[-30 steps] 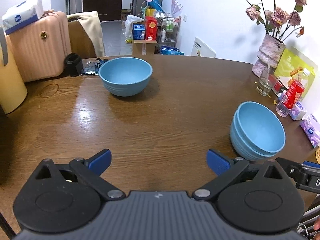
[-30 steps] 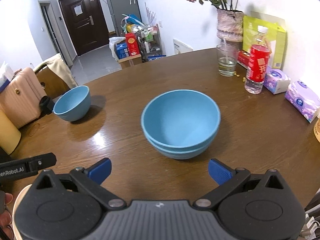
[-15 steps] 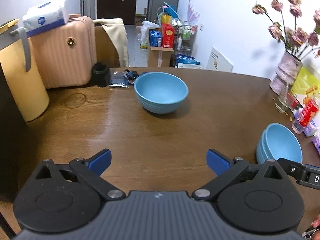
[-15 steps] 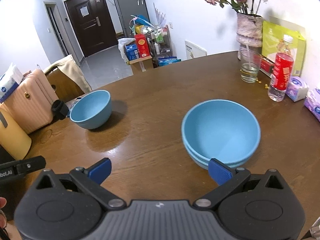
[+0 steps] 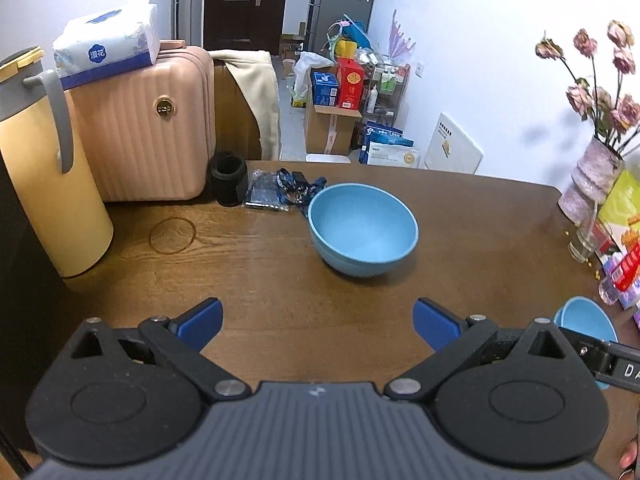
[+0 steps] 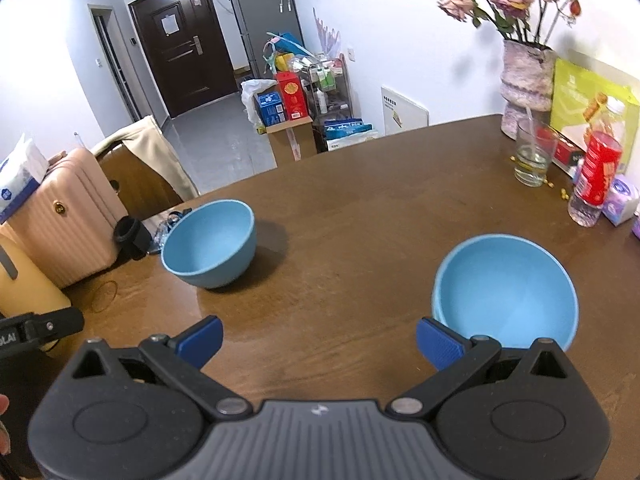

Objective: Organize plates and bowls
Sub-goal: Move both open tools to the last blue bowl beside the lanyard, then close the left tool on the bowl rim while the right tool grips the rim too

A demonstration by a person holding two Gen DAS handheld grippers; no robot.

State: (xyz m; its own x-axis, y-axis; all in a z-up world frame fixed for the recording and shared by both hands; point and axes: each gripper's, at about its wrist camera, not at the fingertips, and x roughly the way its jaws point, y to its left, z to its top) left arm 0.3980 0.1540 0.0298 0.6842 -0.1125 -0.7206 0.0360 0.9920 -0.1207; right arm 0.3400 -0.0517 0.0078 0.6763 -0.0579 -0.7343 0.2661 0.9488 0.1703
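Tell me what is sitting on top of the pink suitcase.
A white and blue pack of tissues lies on top of the pink suitcase, overhanging its left end. What lies behind the pack or the suitcase is hidden.

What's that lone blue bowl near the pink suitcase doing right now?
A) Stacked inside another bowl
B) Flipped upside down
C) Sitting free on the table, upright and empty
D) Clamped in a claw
C: the lone blue bowl rests upright and empty on the table, with both claws open and short of it.
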